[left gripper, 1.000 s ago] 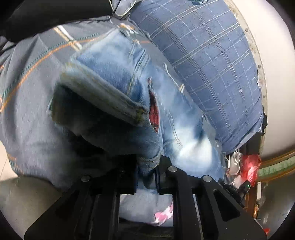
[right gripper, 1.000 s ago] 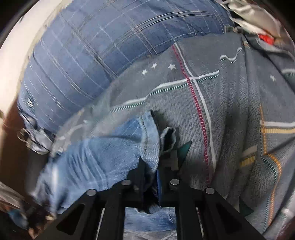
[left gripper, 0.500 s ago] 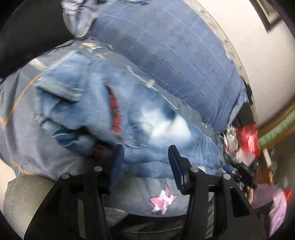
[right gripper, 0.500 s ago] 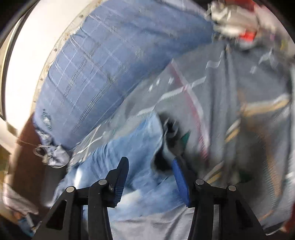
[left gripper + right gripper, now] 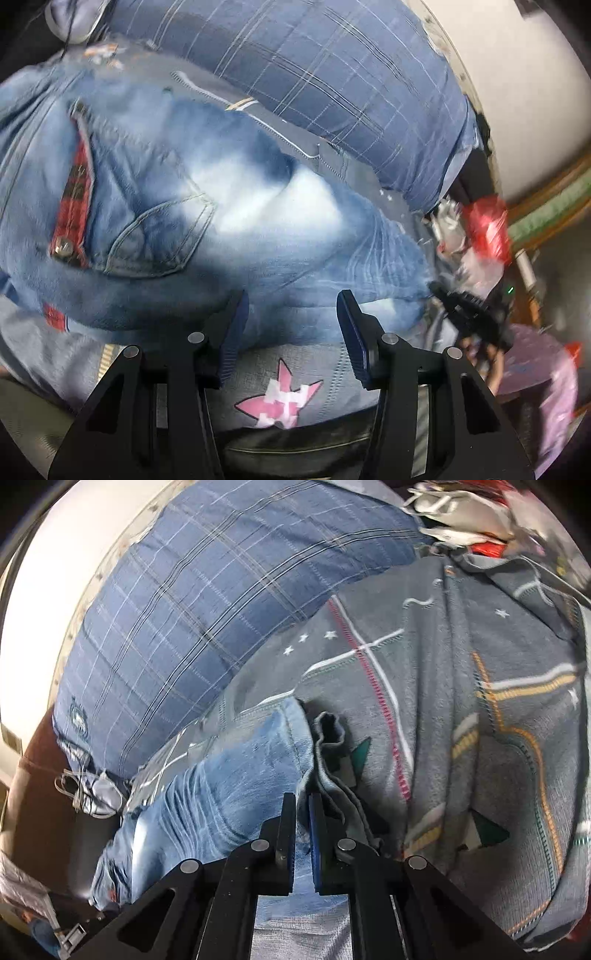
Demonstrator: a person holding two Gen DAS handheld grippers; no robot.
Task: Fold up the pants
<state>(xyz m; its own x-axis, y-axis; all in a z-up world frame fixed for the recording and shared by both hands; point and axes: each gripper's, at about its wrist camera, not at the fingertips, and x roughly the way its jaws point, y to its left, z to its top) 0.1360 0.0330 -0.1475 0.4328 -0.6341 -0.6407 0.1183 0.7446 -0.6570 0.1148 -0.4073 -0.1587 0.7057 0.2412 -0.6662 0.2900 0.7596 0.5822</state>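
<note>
Light blue faded jeans (image 5: 221, 206) lie bunched on a grey patterned blanket (image 5: 291, 391), with a pocket and red plaid trim at the left. My left gripper (image 5: 291, 314) is open and empty just above the near edge of the jeans. In the right wrist view a jeans leg (image 5: 221, 797) runs from lower left to its hem at centre. My right gripper (image 5: 303, 805) is shut, with a fold of the jeans leg near the hem between its pads.
A blue plaid pillow (image 5: 332, 74) lies behind the jeans against a pale wall; it also shows in the right wrist view (image 5: 207, 602). The grey blanket (image 5: 480, 701) spreads to the right. Red and white clutter (image 5: 484, 225) sits at the bed's far end.
My left gripper let go of the jeans waist and opened; the jeans now lie on the blanket. My right gripper opened half a second ago and has shut again on the leg.
</note>
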